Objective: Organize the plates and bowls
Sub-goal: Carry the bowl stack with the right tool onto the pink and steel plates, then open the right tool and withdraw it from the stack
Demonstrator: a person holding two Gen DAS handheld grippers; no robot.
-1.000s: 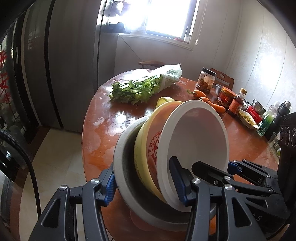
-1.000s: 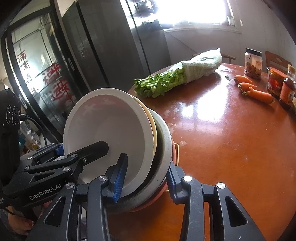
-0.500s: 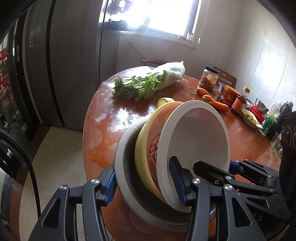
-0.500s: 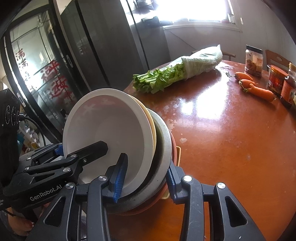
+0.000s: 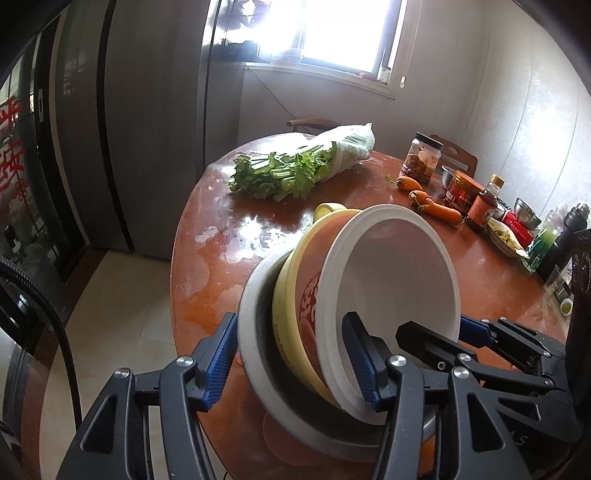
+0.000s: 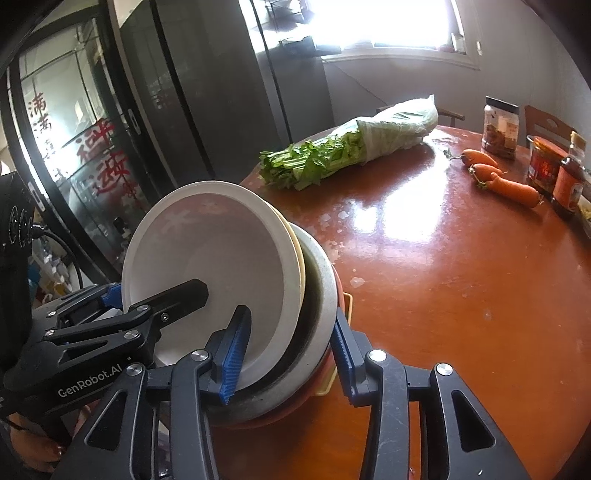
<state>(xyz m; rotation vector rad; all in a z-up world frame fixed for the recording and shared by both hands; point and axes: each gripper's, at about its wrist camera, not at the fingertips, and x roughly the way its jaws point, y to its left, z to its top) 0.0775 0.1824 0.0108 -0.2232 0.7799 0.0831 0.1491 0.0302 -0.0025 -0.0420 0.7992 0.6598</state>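
Left tongs (image 5: 286, 332) straddle a tilted stack of bowls. One blue pad lies against the outside of the grey bowl (image 5: 251, 325), the other sits inside the white bowl (image 5: 395, 273). Right tongs (image 6: 291, 317) straddle the same stack from the opposite side, one pad inside the white bowl and one against the orange plate (image 6: 334, 280) at the back. Both pairs of jaws have just been opening a little, about a third of their reach, with the stack between them and the pads touching it. A yellow bowl (image 5: 295, 280) is nested between the white and the grey. A person's hand (image 6: 33, 450) shows at 8 o'clock under the left tool.

The stack stands on its rim at the near edge of the round brown surface (image 6: 443, 295). In the left view that edge curves away at 9 o'clock, with pale floor (image 5: 110, 295) below and a dark cabinet (image 5: 147, 110) beyond. In the right view, bare surface lies open from 1 to 3 o'clock.

Farther off at 12 o'clock lies a bagged bunch of greens (image 5: 295, 166). Toward 2 o'clock are carrots (image 5: 436, 206), then a glass jar (image 5: 423, 157), a red-lidded jar (image 5: 461, 188) and a sauce bottle (image 5: 484, 203) crowded along the far rim. A bright window (image 5: 351, 29) is behind.
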